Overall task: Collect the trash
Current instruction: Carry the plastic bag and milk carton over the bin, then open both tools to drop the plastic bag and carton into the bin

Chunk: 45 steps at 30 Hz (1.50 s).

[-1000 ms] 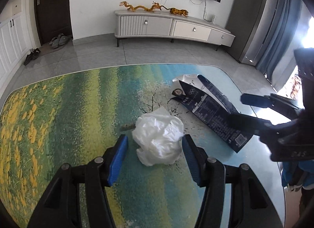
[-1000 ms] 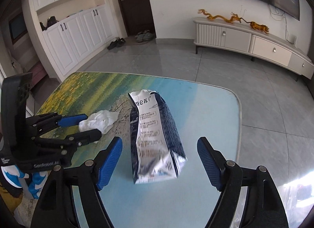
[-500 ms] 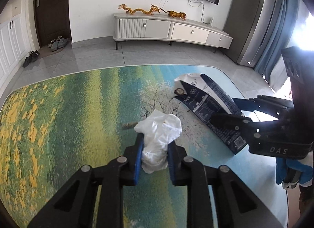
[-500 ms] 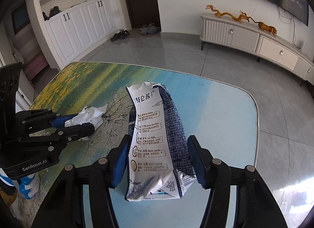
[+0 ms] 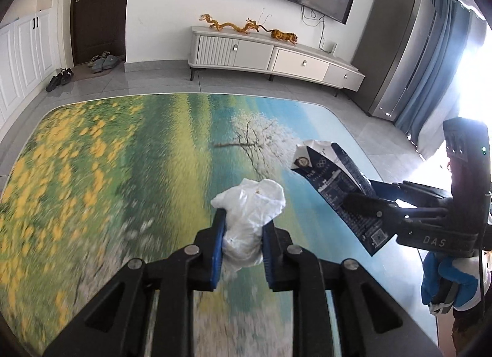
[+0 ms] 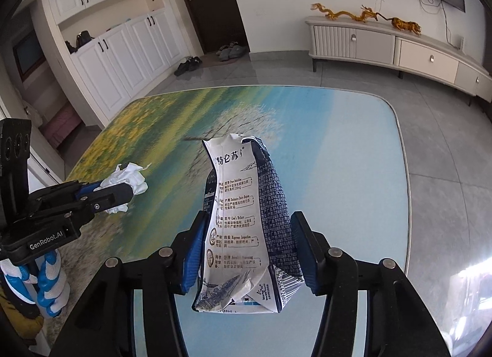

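Note:
My left gripper [image 5: 243, 228] is shut on a crumpled white tissue [image 5: 250, 203] and holds it above the painted table top [image 5: 123, 157]. My right gripper [image 6: 247, 234] is shut on a crushed blue and white milk carton [image 6: 246, 218], lifted off the table. In the left wrist view the carton [image 5: 335, 185] and the right gripper [image 5: 363, 195] are at the right. In the right wrist view the left gripper [image 6: 123, 188] and the tissue [image 6: 127, 178] are at the left.
The table [image 6: 353, 142] has a rounded glass edge with grey floor tiles beyond. A white TV cabinet [image 5: 270, 56] with gold dragon figures stands by the far wall. White cupboards [image 6: 107, 49] and shoes [image 6: 187, 65] are near the dark door.
Both grippers have shut, the left on the tissue, the right on the carton, and both have lifted their loads off the table. The left gripper moved back.

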Motion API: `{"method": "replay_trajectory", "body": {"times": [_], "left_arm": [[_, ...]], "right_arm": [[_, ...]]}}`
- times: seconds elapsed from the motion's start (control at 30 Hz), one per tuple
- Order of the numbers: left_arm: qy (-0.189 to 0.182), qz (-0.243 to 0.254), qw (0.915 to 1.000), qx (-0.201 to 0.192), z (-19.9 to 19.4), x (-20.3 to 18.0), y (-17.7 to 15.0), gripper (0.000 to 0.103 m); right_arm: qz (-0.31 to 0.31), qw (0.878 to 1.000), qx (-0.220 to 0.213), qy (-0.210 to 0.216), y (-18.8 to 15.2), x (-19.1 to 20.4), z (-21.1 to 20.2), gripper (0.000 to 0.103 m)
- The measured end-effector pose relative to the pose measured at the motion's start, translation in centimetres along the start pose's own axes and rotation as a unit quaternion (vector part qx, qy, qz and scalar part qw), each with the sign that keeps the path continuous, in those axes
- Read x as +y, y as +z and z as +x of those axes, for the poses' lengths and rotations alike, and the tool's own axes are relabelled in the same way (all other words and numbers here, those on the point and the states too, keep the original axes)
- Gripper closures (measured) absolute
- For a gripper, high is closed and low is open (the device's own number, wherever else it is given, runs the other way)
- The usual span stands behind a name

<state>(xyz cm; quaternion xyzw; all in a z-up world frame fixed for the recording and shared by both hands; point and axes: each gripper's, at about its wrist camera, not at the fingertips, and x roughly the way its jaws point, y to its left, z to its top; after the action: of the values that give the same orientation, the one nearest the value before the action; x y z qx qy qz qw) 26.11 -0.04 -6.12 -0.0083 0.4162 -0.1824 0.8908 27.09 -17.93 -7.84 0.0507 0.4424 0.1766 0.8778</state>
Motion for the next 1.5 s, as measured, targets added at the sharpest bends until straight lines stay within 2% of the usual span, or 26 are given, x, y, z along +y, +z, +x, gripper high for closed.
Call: {"method": "replay_trajectory", "body": {"times": [0.27,0.4,0.63,0.87,1.1,1.33,1.5], "left_arm": [[-0.009,-0.004,0.9998,-0.015,-4.9,-1.6,-2.0,0.083],[-0.023,0.002,0.9994,-0.024,-6.6,-3.6,-2.6,0.083],[-0.057,0.034,0.9974,-0.029,-8.0,-8.7,-2.9,0.083],[-0.099,0.085,0.9914,-0.014,-7.4,-16.2,-3.4,0.083],[-0.138,0.135,0.981,0.017,-5.5,-24.3,-4.6,0.083],[-0.161,0.171,0.9707,0.052,-2.9,-31.3,-6.1,0.083],[-0.165,0.178,0.967,0.076,-0.7,-34.6,-6.5,0.083]], "right_arm": [[0.017,0.999,-0.043,0.011,-3.5,1.7,-7.0,0.05],[0.026,0.997,-0.07,-0.002,-5.2,1.1,-11.1,0.05],[0.062,0.991,-0.107,-0.045,-9.3,-2.9,-18.2,0.05],[0.122,0.981,-0.12,-0.093,-14.7,-8.6,-23.2,0.05],[0.192,0.967,-0.111,-0.128,-19.8,-14.6,-25.1,0.05],[0.252,0.954,-0.089,-0.136,-23.8,-19.6,-24.0,0.05],[0.276,0.948,-0.074,-0.138,-25.4,-22.2,-22.7,0.05]]}}
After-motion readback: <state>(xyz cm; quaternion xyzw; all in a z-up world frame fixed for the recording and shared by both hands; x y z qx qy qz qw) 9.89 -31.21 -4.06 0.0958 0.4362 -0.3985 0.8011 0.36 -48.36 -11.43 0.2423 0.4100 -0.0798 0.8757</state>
